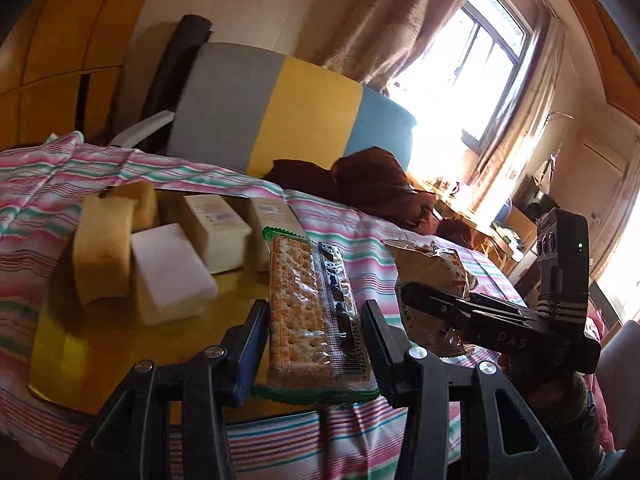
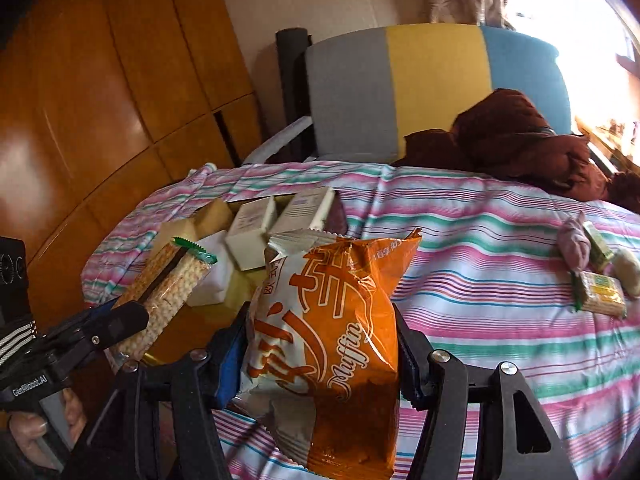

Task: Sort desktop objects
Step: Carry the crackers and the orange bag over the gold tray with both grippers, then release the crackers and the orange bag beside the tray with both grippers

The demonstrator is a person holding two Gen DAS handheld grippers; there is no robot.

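The left gripper (image 1: 316, 340) holds a long pack of crackers (image 1: 308, 308). Its two fingers press on the sides of the pack, so it is closed on it. The pack is clear plastic with green ends, and it sits over the edge of a yellow tray (image 1: 100, 344).

The right gripper (image 2: 324, 356) holds an orange bag of muffins (image 2: 332, 344). Its two fingers squeeze the bag from both sides. The bag is up off the bed, just beside the crackers. In the left wrist view the right gripper (image 1: 432, 300) comes in from the right side with the bag.

The tray lies on a striped sheet (image 2: 480, 240) with pink, green and white lines. On the tray are two yellow sponges (image 1: 104, 248), a white block (image 1: 168, 272) and two small cream boxes (image 1: 220, 228). They stand close together at the far end of the tray.

Far over on the right of the sheet lies a small pack of biscuits (image 2: 600, 294) next to a few other little things. A dark red blanket (image 2: 520, 136) is bunched up at the far side. A hand (image 2: 44, 420) holds the left gripper's handle.
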